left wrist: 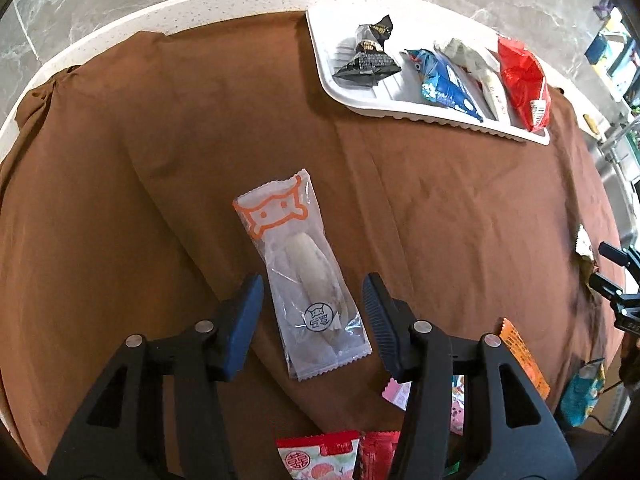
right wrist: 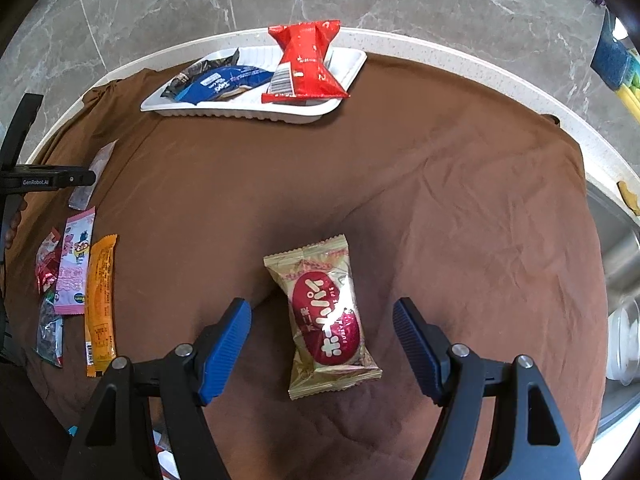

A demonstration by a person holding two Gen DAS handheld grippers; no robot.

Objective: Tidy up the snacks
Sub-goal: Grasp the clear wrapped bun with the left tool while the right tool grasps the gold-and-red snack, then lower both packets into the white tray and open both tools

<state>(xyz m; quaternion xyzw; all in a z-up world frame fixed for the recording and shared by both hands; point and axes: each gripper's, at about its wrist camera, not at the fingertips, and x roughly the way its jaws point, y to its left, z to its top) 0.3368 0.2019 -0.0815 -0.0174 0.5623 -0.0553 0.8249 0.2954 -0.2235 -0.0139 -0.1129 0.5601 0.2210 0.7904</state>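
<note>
Snacks sit on brown cloth over the bench. Left hand-held gripper is wide, holding nothing, straddling the clear wrapped pastry. Right hand-held gripper is equally wide around the gold packet, no contact visible. Judgement: both light; film crinkly, slippery; contents soft, crushable. Best grip is across the filled middle, gently, not the flat sealed ends. Count: white tray holds four packets (black, blue, white, red). Loose beside the orange sachet: at least four more; some partly hidden.
</note>
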